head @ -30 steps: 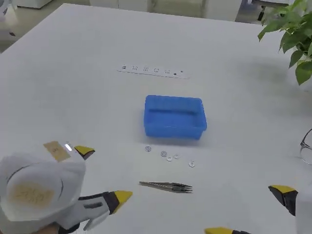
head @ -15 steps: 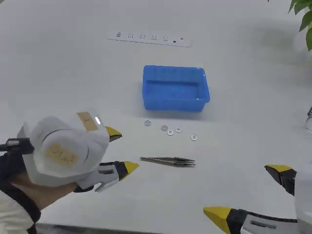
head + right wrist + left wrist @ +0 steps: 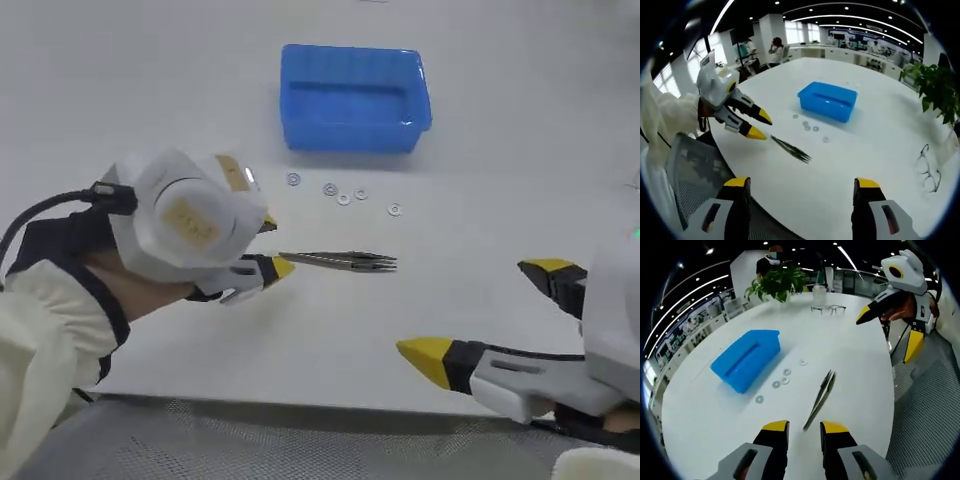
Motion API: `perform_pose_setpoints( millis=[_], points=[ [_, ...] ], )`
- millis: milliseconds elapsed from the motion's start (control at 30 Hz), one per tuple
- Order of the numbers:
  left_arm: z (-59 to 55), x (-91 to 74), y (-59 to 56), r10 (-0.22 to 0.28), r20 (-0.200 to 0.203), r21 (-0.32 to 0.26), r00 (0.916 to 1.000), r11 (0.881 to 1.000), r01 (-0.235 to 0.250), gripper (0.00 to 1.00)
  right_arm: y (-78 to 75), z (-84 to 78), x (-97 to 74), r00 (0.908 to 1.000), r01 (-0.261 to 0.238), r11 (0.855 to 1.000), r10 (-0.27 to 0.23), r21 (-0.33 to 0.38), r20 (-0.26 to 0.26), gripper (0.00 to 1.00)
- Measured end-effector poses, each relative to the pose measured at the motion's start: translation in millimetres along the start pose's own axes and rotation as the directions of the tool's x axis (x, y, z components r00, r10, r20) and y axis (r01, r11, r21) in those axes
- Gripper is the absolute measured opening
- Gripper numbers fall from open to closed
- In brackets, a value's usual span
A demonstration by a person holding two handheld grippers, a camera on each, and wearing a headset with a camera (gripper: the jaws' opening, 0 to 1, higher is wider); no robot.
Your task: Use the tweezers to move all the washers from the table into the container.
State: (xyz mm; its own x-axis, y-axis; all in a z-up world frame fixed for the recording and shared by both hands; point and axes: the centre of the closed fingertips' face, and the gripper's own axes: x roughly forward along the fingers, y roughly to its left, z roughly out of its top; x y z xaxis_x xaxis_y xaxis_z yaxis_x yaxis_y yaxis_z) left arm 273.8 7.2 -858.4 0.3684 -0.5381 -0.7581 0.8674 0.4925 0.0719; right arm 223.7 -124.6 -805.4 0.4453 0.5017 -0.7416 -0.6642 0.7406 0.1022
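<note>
Slim metal tweezers (image 3: 340, 261) (image 3: 821, 395) (image 3: 791, 147) lie flat on the white table. My left gripper (image 3: 275, 245) (image 3: 805, 426) (image 3: 762, 127) is open, its yellow tips on either side of the tweezers' near end without pinching it. Several small washers (image 3: 344, 199) (image 3: 776, 384) (image 3: 808, 127) lie in a loose row between the tweezers and the blue container (image 3: 350, 130) (image 3: 745, 360) (image 3: 827, 100). My right gripper (image 3: 482, 308) (image 3: 886, 336) (image 3: 802, 182) hangs wide open and empty near the table's front edge, well to the right of the tweezers.
Eyeglasses (image 3: 829, 309) (image 3: 930, 167) lie at the far right of the table, with a potted plant (image 3: 777, 282) (image 3: 935, 85) beyond them. The table's front edge (image 3: 300, 400) runs just below both grippers, with grey mesh (image 3: 250, 440) under it.
My left gripper has moved right to the tweezers' near end and its jaws have narrowed. The right gripper has come further into the head view, which has tilted down.
</note>
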Motion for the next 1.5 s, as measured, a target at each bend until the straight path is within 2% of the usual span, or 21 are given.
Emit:
perform_pose_setpoints(
  millis=[100, 167, 367, 400, 433, 533, 700, 900, 1100, 1300, 1367, 1500],
  points=[
    [-1.1, 5.0, -0.4, -0.015, -0.003, -0.002, 0.9999, 1.000, 0.015, 0.22, 2.0, 1.2, 2.9, 0.9998, -0.017, 1.000, 0.017, 0.011, 0.005, 0.82],
    [-5.0, 9.6, -0.6, -0.021, -0.023, 0.006, 0.9995, 1.000, 0.021, 0.21, 2.7, 0.2, 4.7, 0.9997, -0.025, 1.000, 0.025, 0.012, 0.001, 0.81],
    [-9.9, 16.3, -3.8, -0.036, -0.044, 0.015, 0.9984, 0.999, 0.037, 0.17, 0.4, 0.5, 5.6, 0.9996, -0.030, 0.999, 0.030, 0.017, 0.003, 0.81],
    [-7.6, 15.8, -4.0, -0.037, -0.031, 0.015, 0.9988, 0.999, 0.038, 0.15, 0.0, 0.5, 6.2, 0.9995, -0.033, 0.999, 0.033, 0.020, 0.003, 0.80],
    [-8.7, 15.3, -3.8, -0.035, -0.041, 0.018, 0.9985, 0.999, 0.036, 0.14, 0.0, 0.7, 6.8, 0.9993, -0.036, 0.999, 0.036, 0.022, 0.003, 0.80],
    [-6.7, 16.4, -6.1, -0.042, -0.038, 0.040, 0.9984, 0.998, 0.044, 0.11, 0.9, 2.2, 8.5, 0.9988, -0.048, 0.999, 0.048, 0.023, 0.002, 0.79],
    [-6.8, 17.0, -13.4, -0.062, -0.055, 0.084, 0.9965, 0.994, 0.067, 0.00, 5.3, 8.8, 10.3, 0.9976, -0.068, 0.998, 0.068, 0.000, 0.010, 0.78],
    [-6.3, 16.0, -17.0, -0.077, -0.064, 0.104, 0.9949, 0.991, 0.083, 0.00, 13.1, 17.8, 15.6, 0.9943, -0.105, 0.993, 0.106, -0.046, 0.015, 0.77],
    [4.9, 2.3, -20.2, -0.072, -0.050, 0.112, 0.9962, 0.991, 0.077, 0.00, 23.6, 25.8, 25.6, 0.9861, -0.163, 0.981, 0.166, -0.106, 0.017, 0.71],
    [24.3, -16.0, -26.9, -0.057, -0.026, 0.131, 0.9980, 0.990, 0.060, 0.00, 29.4, 34.4, 37.1, 0.9800, -0.191, 0.971, 0.197, -0.143, 0.029, 0.55],
    [31.9, -23.3, -30.9, -0.061, -0.015, 0.119, 0.9980, 0.991, 0.062, 0.00, 33.4, 37.8, 38.2, 0.9759, -0.207, 0.967, 0.215, -0.150, 0.040, 0.52],
    [42.9, -33.5, -36.8, -0.048, -0.002, 0.131, 0.9988, 0.990, 0.048, 0.00, 42.6, 36.6, 42.3, 0.9652, -0.252, 0.951, 0.260, -0.180, 0.024, 0.43]
  ],
)
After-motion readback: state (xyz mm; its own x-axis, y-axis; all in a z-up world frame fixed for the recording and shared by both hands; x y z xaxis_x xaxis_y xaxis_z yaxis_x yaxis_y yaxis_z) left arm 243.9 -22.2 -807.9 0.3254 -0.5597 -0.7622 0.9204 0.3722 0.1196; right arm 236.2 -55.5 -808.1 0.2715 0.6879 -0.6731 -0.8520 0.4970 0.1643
